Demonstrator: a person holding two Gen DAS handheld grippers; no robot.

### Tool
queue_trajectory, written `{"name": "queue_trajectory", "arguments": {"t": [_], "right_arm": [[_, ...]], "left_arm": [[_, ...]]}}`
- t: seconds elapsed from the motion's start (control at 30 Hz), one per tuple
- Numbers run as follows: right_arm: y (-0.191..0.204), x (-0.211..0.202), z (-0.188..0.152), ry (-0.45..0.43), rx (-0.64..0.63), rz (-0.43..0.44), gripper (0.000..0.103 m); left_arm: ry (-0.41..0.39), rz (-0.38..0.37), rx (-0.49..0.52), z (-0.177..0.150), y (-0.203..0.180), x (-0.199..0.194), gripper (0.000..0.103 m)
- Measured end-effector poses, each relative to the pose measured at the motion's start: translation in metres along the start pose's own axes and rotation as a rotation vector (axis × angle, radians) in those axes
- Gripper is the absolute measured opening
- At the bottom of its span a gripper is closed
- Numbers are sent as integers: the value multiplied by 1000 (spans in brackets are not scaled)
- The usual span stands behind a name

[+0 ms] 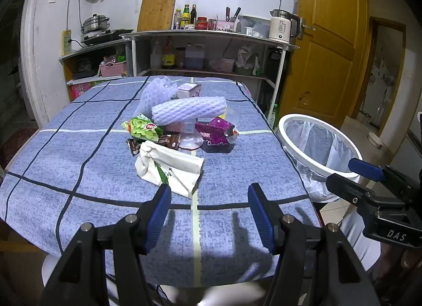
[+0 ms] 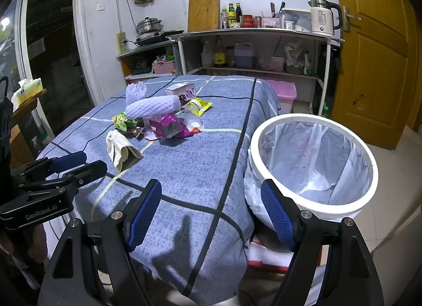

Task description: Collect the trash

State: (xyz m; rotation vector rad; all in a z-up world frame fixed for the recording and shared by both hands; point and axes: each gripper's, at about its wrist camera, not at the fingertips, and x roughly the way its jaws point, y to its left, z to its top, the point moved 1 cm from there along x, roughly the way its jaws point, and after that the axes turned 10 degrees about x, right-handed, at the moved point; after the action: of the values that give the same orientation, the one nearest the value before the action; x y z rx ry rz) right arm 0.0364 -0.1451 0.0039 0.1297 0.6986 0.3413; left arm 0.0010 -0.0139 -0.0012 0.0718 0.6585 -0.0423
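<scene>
Trash [image 1: 174, 131] piled on table; both tongs, marked "GenRobot.AI" and "DAS", gape empty.

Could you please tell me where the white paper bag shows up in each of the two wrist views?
Left wrist view: white paper bag sits centre, nearest item of the pile, just beyond the open fingers.
Right wrist view: white paper bag lies left of centre.
Shared landmark: the white bin beside the table.

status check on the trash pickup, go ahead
Left gripper and right gripper open, empty. Trash pile untouched on table. Lined bin beside table, path clear.
</scene>
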Motion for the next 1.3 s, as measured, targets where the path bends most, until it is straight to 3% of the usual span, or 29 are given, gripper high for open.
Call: {"name": "queue_trajectory", "arguments": {"t": [0.9,1.13,1.3], "right_arm": [[-1,4,0,8,-1,4,78],[2,12,4,15,-13,16,78],[6,22,6,23,-24,24,78]], "left_arm": [[15,-5,-2,-4,-5,4,62],[54,-25,-65,-8,11,19,63],[57,2,-88,-6,21,28,71]]}}
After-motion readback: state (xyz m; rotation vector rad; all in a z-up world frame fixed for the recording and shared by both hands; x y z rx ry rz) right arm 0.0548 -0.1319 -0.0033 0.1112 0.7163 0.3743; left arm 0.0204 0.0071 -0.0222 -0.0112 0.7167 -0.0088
